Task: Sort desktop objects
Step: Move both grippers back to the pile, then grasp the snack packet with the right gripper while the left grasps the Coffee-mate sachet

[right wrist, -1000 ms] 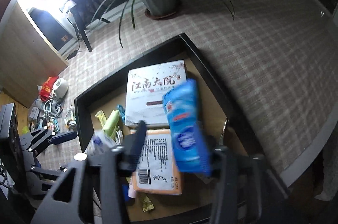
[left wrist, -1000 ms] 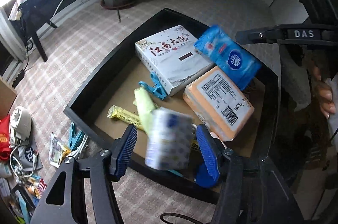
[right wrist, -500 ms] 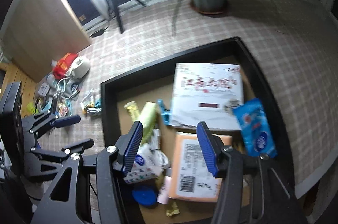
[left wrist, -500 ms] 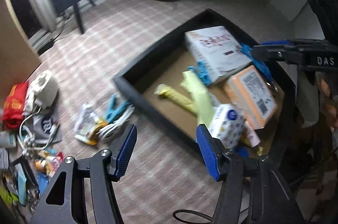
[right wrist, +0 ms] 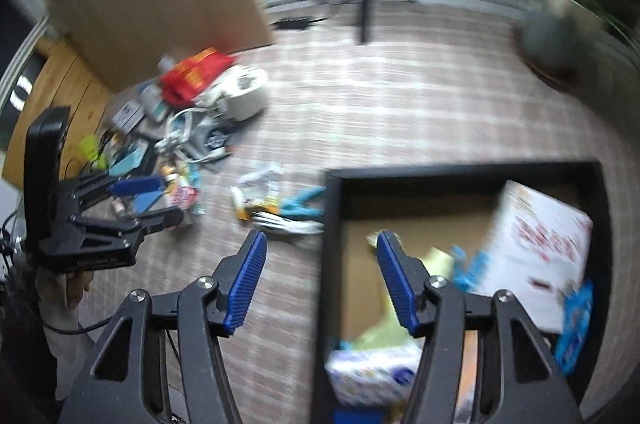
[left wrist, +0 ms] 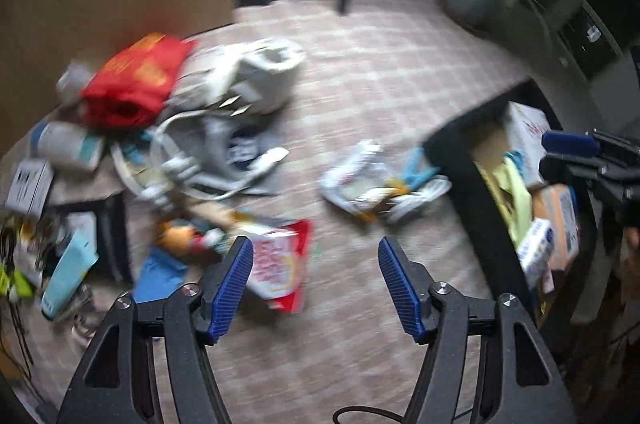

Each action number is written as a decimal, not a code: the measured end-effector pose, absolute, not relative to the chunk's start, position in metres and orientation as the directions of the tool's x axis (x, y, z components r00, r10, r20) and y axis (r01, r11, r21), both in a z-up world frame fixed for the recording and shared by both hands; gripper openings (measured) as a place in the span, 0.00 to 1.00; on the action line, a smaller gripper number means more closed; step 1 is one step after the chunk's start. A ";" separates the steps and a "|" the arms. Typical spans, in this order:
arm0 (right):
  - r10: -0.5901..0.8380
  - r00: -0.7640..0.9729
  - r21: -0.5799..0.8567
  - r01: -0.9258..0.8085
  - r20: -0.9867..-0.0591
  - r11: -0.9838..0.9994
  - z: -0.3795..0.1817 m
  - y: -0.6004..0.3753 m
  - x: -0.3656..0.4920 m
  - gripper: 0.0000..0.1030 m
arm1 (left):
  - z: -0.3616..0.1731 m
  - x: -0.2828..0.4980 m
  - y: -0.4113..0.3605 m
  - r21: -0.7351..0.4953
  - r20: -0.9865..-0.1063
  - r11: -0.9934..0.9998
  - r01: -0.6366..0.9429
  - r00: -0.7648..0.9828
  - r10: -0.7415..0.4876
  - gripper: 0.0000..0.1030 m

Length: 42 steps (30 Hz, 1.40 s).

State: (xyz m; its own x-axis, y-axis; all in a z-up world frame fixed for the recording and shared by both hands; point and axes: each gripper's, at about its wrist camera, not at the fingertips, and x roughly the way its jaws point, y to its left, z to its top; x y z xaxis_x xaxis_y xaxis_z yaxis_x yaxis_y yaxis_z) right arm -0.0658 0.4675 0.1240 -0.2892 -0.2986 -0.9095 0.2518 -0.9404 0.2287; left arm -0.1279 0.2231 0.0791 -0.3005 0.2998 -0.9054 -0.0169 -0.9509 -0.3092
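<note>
A fresh pick is judged to be in hand: the left tongs [left wrist: 316, 284] and right tongs [right wrist: 320, 280] are seen empty, jaws opening. Unsorted clutter [left wrist: 192, 160] lies on the checked-cloth counter [left wrist: 360, 72]; sorted items sit in the black rectangular tray [right wrist: 334, 224]. Bare cloth between gives room; the tray wall must be cleared.

left tongs [left wrist: 316, 284] opening, empty, above checked cloth [left wrist: 360, 84].

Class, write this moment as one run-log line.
left tool: opening, empty, over loose clutter | right tool: opening, empty, at black tray edge | tray: partly filled
</note>
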 end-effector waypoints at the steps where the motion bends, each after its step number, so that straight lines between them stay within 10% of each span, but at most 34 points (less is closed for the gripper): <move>1: -0.301 -0.274 0.226 0.273 -0.913 -0.935 0.120 0.455 -0.072 0.56 | 0.076 -0.128 0.215 -0.317 -0.905 -0.948 0.007 -0.300 0.301 0.61; 25: -0.217 -0.051 0.183 0.374 -0.975 -0.909 0.031 0.356 -0.137 0.61 | 0.021 -0.135 0.208 -0.339 -0.931 -0.918 0.203 -0.210 0.298 0.68; 32: -0.198 -0.038 0.168 0.390 -0.979 -0.905 0.022 0.348 -0.136 0.61 | 0.023 -0.127 0.210 -0.335 -0.928 -0.924 0.184 -0.232 0.290 0.53; 42: -0.188 -0.060 0.152 0.375 -0.980 -0.914 0.027 0.358 -0.134 0.26 | 0.037 -0.114 0.208 -0.340 -0.921 -0.924 0.176 -0.261 0.290 0.37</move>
State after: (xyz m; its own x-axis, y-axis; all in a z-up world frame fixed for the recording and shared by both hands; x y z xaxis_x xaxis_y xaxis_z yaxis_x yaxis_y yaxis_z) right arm -0.1343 0.3578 0.0270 -0.0599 -0.1880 -0.9803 0.3753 -0.9143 0.1524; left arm -0.1141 0.2084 0.0374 -0.2608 0.2898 -0.9209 0.1758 -0.9237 -0.3405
